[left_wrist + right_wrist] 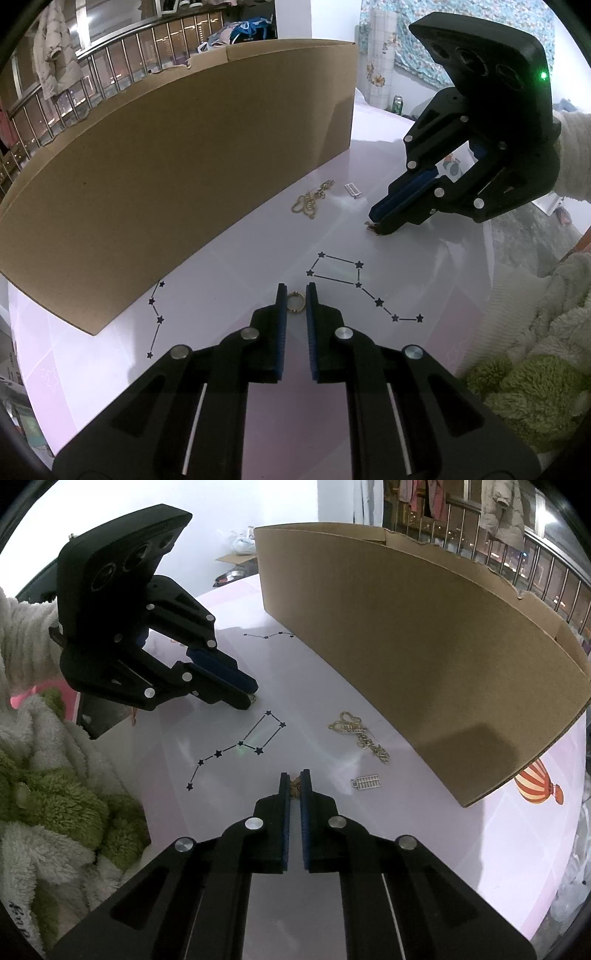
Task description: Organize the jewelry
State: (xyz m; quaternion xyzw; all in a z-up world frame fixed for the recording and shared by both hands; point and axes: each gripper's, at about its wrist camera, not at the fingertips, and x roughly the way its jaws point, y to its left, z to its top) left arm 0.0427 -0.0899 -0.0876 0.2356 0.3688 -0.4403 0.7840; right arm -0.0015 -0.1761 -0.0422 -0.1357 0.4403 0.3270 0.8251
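Cardboard [177, 177] is standing along the table's [229, 266] far side, walling it off, while open room is lying toward the near edge. From the left wrist, the left gripper [295, 295] is clenching a gold ring [295, 301]; a chain [312, 199] and silver charm [352, 190] are lying near the cardboard. From the right wrist, the right gripper [294, 781] is pinching a small gold piece [295, 786] on the table, just beside the charm.
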